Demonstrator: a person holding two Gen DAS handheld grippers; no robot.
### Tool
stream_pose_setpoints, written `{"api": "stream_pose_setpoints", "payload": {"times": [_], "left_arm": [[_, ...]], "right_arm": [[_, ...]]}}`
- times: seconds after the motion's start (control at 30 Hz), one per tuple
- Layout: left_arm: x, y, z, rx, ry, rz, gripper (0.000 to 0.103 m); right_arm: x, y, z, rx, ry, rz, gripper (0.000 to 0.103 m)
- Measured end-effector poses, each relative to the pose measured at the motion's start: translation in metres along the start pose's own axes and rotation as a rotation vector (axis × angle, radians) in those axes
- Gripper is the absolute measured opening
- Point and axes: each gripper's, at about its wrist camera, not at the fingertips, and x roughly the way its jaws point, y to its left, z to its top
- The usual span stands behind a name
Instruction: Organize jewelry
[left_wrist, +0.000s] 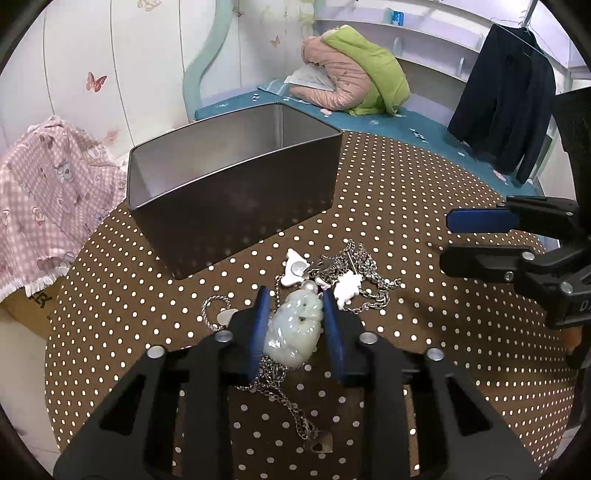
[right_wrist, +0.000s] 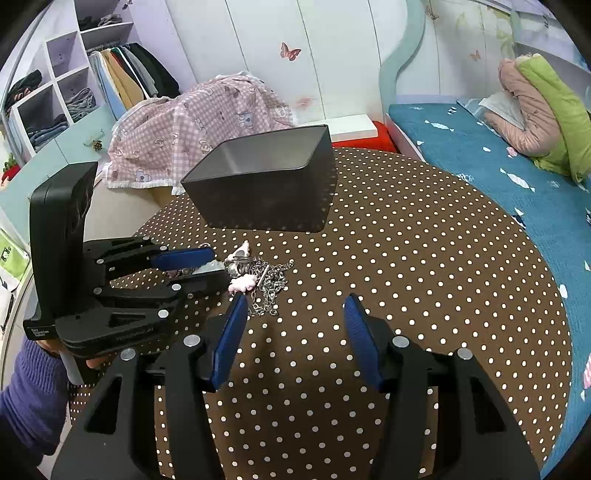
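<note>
A pale green jade pendant (left_wrist: 295, 329) on a silver chain lies on the brown polka-dot table (left_wrist: 443, 332), between the blue pads of my left gripper (left_wrist: 295, 301). The pads press both its sides. More jewelry (left_wrist: 343, 275), white charms and tangled silver chains, lies just beyond it; it also shows in the right wrist view (right_wrist: 264, 282). An open dark metal tin (left_wrist: 236, 199) stands behind, empty inside. My right gripper (right_wrist: 293, 306) is open and empty, hovering to the right of the pile. It shows in the left wrist view (left_wrist: 443, 238) too.
The round table (right_wrist: 424, 277) ends near a bed with a teal cover (right_wrist: 498, 155) and folded bedding (right_wrist: 539, 110). A pink checked cloth (right_wrist: 192, 122) lies behind the tin (right_wrist: 266, 184). A dark jacket (left_wrist: 506, 99) hangs at the right.
</note>
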Motion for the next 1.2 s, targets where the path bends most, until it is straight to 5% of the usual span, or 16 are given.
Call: {"api": "stream_pose_setpoints", "payload": {"times": [0.27,0.53,0.7,0.93,1.03,1.2], "left_arm": [[-0.015,0.017,-0.004,-0.086,-0.037,-0.058,0.022],[-0.067,0.052,-0.002,-0.225,-0.173,-0.132,0.016],[-0.092,0.057,-0.002,-0.249,-0.218,-0.149,0.016],[-0.088,0.054,-0.023,-0.24,-0.157,-0.148,0.017],[-0.075,0.043,-0.031,-0.203,-0.12,-0.159,0.037],[-0.052,0.012,-0.03,-0.047,-0.045,-0.125,0.04]], "right_arm": [[0.004,0.007,0.002,-0.012,0.006,0.001,0.053],[0.017,0.028,0.005,-0.074,0.022,0.004,0.052],[0.035,0.052,0.007,-0.163,0.036,-0.017,0.044],[0.046,0.061,0.006,-0.204,0.051,-0.039,0.038],[0.04,0.054,0.005,-0.191,0.043,-0.047,0.038],[0.031,0.042,0.004,-0.152,0.044,-0.054,0.038]]}}
